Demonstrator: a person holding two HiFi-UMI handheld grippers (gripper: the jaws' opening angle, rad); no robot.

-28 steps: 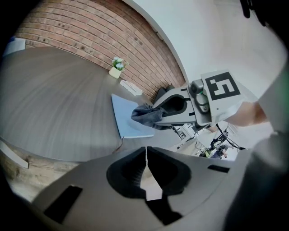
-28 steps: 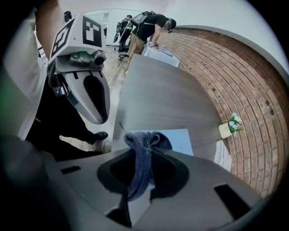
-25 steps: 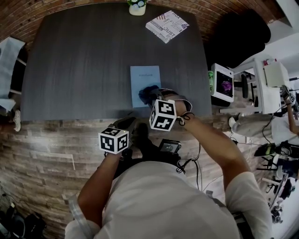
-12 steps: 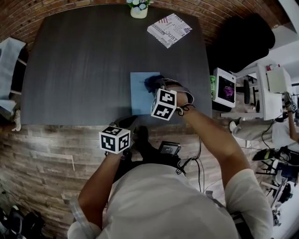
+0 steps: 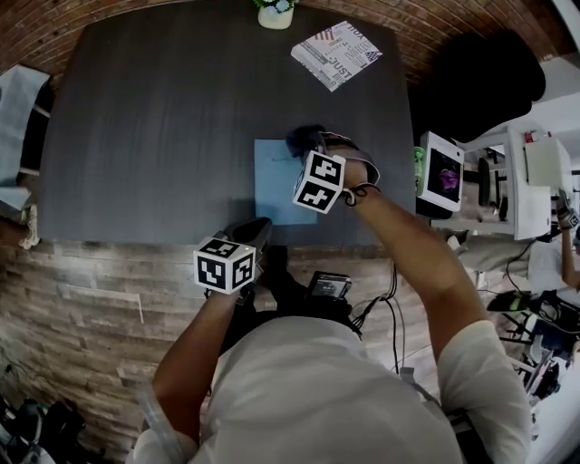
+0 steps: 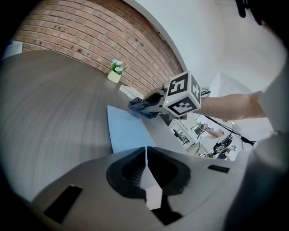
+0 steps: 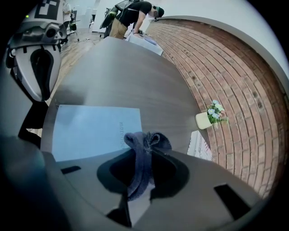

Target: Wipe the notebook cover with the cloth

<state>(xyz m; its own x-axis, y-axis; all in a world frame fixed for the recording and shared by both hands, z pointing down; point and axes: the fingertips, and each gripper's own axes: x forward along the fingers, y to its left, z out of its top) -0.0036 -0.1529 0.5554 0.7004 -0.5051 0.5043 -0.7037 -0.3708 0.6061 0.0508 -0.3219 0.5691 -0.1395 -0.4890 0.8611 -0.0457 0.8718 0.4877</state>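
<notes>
A light blue notebook (image 5: pixel 275 186) lies flat on the dark table (image 5: pixel 154 118), near its front edge. My right gripper (image 5: pixel 310 148) is shut on a dark blue cloth (image 5: pixel 304 138) and holds it at the notebook's far right corner. In the right gripper view the cloth (image 7: pixel 143 151) hangs bunched between the jaws over the notebook (image 7: pixel 90 131). My left gripper (image 5: pixel 252 234) hovers at the table's front edge, short of the notebook, jaws shut with nothing between them (image 6: pixel 146 154). In the left gripper view the notebook (image 6: pixel 126 131) lies ahead, with the cloth (image 6: pixel 140 107) at its far end.
A small potted plant (image 5: pixel 275 13) stands at the table's far edge, and a folded newspaper (image 5: pixel 335 53) lies at the far right corner. A white chair (image 5: pixel 16 109) is off to the left. A desk with a screen (image 5: pixel 440 172) stands to the right.
My right gripper has slid the cloth away from me along the notebook, from its near end to its far right corner. The left gripper has barely moved.
</notes>
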